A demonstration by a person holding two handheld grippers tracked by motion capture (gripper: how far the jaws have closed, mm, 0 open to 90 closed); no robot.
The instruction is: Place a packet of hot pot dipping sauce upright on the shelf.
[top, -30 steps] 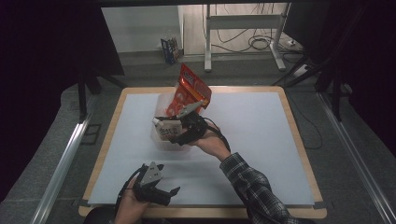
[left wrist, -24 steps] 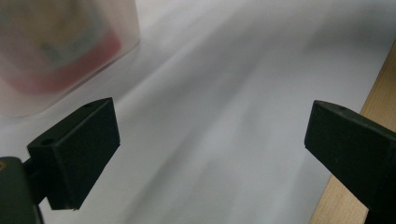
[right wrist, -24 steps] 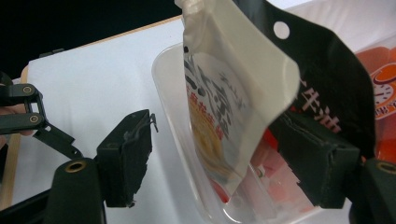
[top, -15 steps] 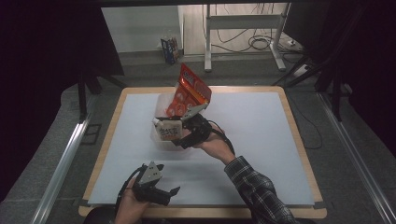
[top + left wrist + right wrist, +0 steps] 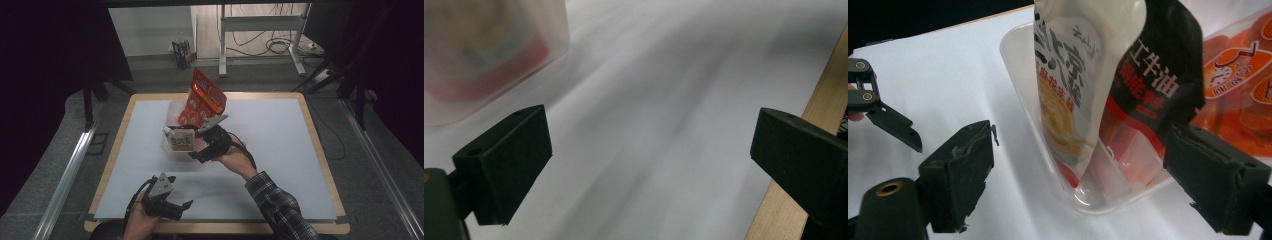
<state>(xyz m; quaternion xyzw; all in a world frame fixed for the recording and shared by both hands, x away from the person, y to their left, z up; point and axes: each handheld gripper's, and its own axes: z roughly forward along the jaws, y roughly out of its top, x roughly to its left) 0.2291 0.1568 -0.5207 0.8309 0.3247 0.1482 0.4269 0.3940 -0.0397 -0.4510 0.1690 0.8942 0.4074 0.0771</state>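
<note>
A clear plastic container (image 5: 168, 148) stands on the white mat. In it lean an orange snack bag (image 5: 203, 98), a white pouch (image 5: 181, 140) and a black and red pouch (image 5: 1150, 85). My right gripper (image 5: 198, 148) is at the container's near right corner. Its jaws have just been opening and now stand wide. The white pouch (image 5: 1073, 85) stands upright between and beyond them, and neither pad presses on it. My left gripper (image 5: 181, 192) rests low near the table's front edge. In the left gripper view it (image 5: 649, 155) is open, with nothing between its jaws.
The white mat (image 5: 280, 150) lies on a wooden tabletop whose edge (image 5: 789, 200) shows just right of my left gripper. Behind the table stand a desk frame (image 5: 260, 30) with cables and a small box (image 5: 181, 52) on the floor.
My right gripper's jaws have spread and the hand has eased back a little from the white pouch, which now stands free in the container. My left gripper has stayed put.
</note>
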